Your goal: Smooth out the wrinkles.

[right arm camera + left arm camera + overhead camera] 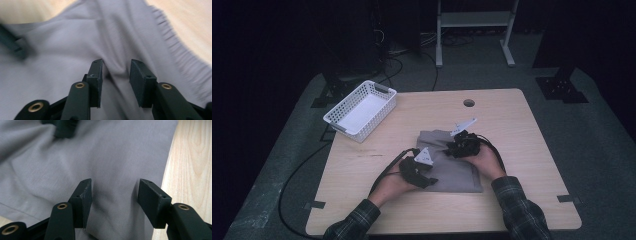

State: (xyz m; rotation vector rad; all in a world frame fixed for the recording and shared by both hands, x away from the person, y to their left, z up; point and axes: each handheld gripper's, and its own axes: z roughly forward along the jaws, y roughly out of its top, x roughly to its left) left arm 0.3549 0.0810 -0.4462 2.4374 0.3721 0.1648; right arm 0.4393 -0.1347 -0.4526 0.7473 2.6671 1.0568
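Grey cloth (457, 172): a folded piece of plain woven fabric, lying on the wooden table (532, 150) near its middle, a little toward the person's side.
Cloth surface: matte, fine weave, soft creases running across it in the left gripper view (105, 152); no print or pattern shows.
Cloth edge: in the right gripper view (82, 45) one border is ribbed or gathered, lying against the pale wood.
Cloth shape: roughly rectangular in the high view, with the far corner rumpled and lifted slightly.
Left gripper (428, 176): resting over the near left part of the cloth; in its own view (113, 195) the jaws stand wide apart with flat cloth between them, clamping nothing.
Right gripper (453, 149): over the far part of the cloth; in its own view (115, 75) the jaws are parted narrowly, a raised fold of cloth standing between the pads, whether pinched cannot be told.
Hands: each grips its tool from the near edge, plaid sleeves at the wrists.
White basket (343, 122): slotted plastic, at the far left corner of the table, well apart from the cloth.
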